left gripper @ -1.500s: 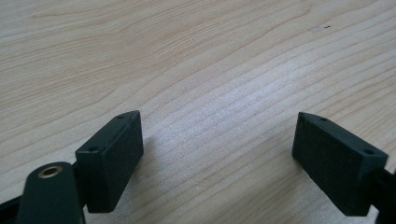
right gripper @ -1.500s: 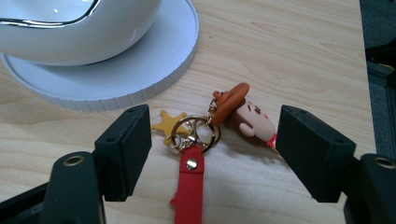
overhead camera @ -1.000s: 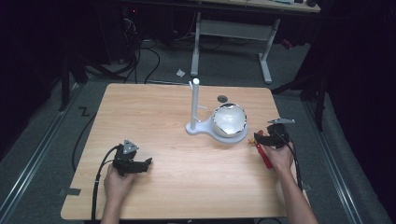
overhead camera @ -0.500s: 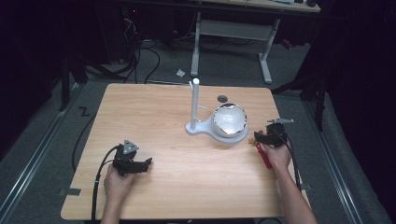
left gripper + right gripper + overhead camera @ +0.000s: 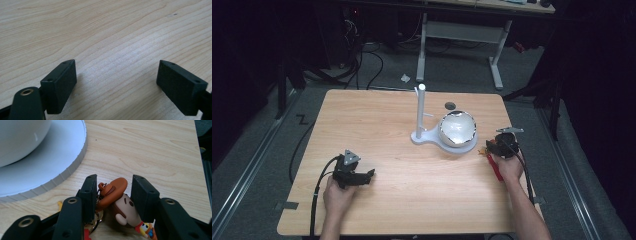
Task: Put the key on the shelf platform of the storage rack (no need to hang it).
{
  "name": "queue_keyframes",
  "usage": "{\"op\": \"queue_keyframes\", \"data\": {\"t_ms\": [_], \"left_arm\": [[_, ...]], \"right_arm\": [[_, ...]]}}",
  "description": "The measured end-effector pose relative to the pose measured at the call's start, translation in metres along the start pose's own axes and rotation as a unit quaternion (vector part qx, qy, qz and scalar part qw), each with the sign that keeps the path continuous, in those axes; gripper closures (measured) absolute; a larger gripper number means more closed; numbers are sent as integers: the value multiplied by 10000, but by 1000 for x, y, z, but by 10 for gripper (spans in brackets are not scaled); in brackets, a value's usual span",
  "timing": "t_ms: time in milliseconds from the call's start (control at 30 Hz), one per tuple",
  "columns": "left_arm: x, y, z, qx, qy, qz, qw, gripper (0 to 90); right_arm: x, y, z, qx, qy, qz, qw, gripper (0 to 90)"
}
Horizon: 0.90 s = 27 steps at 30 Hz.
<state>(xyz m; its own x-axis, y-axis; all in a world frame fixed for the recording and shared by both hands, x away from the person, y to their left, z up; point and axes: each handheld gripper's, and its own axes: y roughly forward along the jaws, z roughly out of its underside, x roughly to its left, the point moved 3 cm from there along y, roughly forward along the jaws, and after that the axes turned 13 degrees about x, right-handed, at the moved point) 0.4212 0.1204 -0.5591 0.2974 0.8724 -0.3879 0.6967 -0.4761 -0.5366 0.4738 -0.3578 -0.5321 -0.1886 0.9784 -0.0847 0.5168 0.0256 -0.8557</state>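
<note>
While both hands rest on the wooden table (image 5: 402,150), we see the white stand (image 5: 427,135) with its bowl (image 5: 457,128) just ahead of the right gripper (image 5: 113,186). Its jaws are narrow around a cowboy figure keychain (image 5: 117,202). Our left gripper (image 5: 116,75) stays wide, holding nothing.

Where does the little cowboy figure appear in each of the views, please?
High view: the cowboy figure lies near the right edge of the table, by the right tongs.
Right gripper view: bottom centre, its brown hat between the two jaws.
Left gripper view: bare wood between the open left tongs.
Shared landmark: the white round base, left of the figure in the high view, upper left in the right gripper view.
</note>
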Motion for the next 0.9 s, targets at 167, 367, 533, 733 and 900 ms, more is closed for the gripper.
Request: {"op": "queue_keyframes", "data": {"t_ms": [167, 367, 533, 733, 900], "left_arm": [[0, 0, 0, -1, 0, 0, 10000, 167], [0, 0, 0, 0, 0, 0, 10000, 167], [0, 0, 0, 0, 1, 0, 10000, 167], [0, 0, 0, 1, 1, 0, 10000, 167], [0, 0, 0, -1, 1, 1, 10000, 167]], "right_arm": [[-1, -4, 0, -77, 12, -126, 9999, 577], [0, -16, 0, -249, -67, -246, 9994, 642], [2, -27, 0, -371, -104, -352, 9986, 653], [1, -43, 0, -536, -178, -447, 9974, 656], [-4, -60, 1, -747, -131, -568, 9955, 657]]}}
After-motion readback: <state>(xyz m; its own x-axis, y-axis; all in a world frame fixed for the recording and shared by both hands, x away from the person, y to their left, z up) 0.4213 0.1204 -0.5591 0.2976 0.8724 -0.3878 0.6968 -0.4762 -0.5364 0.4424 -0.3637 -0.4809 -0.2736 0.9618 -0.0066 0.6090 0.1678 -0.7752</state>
